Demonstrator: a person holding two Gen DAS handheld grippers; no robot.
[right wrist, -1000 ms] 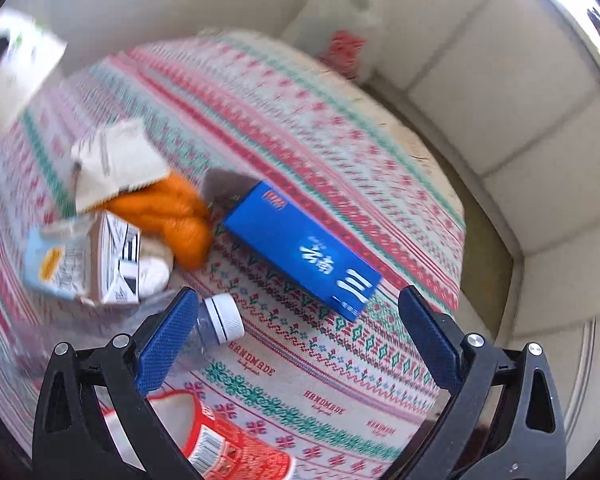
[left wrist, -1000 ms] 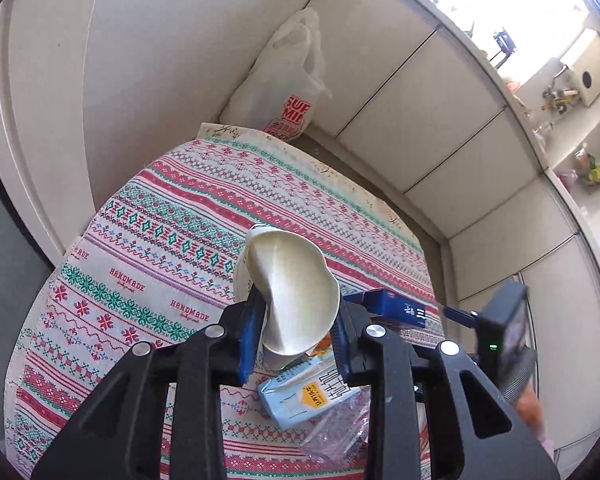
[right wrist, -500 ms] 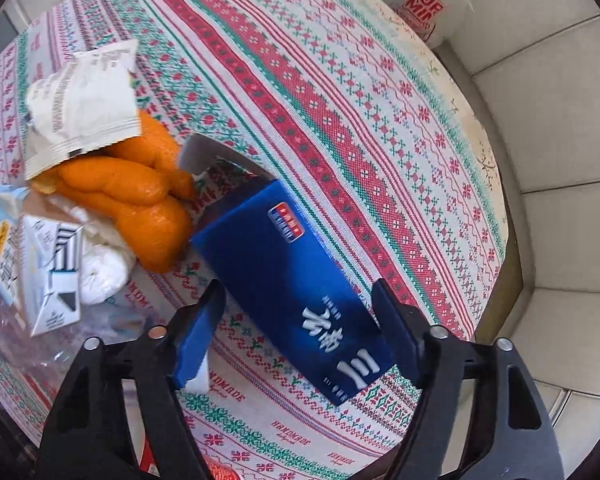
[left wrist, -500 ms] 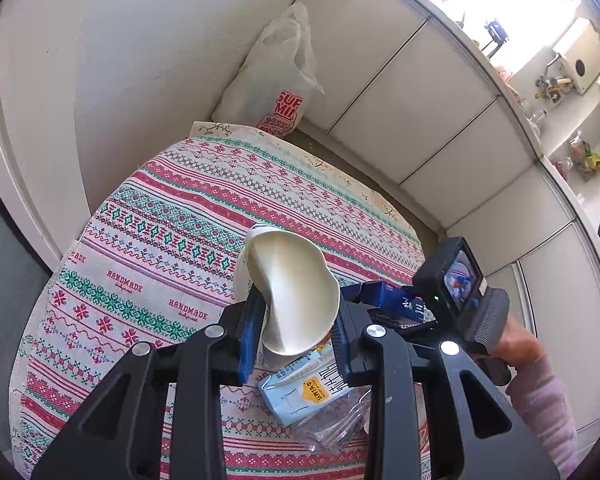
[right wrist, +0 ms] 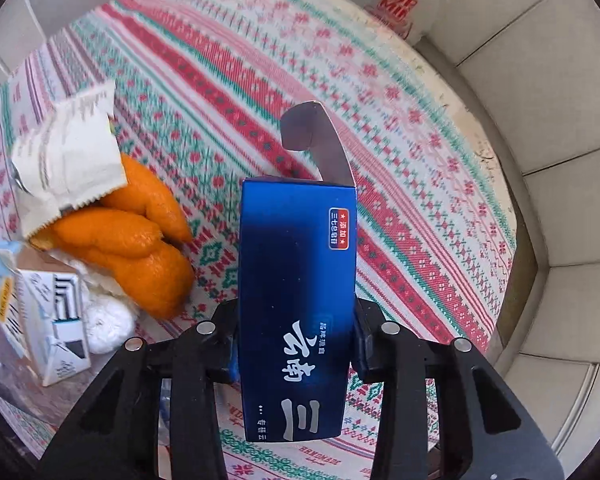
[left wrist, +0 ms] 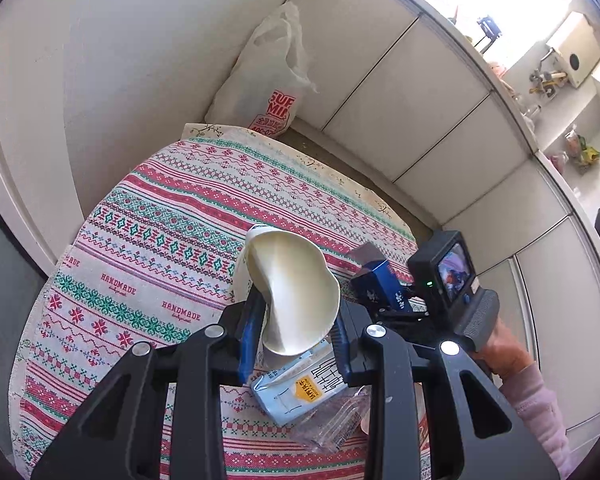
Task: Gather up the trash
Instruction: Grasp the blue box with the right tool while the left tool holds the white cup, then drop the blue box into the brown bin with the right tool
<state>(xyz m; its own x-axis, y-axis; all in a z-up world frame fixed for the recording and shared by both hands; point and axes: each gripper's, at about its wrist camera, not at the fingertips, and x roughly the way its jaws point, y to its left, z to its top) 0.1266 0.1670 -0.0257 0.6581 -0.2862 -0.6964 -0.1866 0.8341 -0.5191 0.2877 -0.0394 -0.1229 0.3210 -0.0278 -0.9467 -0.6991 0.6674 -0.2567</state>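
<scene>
Above the tablecloth (right wrist: 400,152), the right gripper (right wrist: 296,344) clamps a blue carton (right wrist: 296,280) across its long sides; the left gripper (left wrist: 296,332) pinches a squashed paper cup (left wrist: 292,292). Both look light and crushable.

I'm in a home kitchen: white cabinet doors (left wrist: 416,92), a tap (left wrist: 548,78) by the bright window, a tablecloth (left wrist: 188,216) covering the worktop.

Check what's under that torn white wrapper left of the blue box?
Orange peel pokes out from under the white wrapper, resting on the tablecloth. How far the peel runs beneath it, or anything else there, is covered.
</scene>
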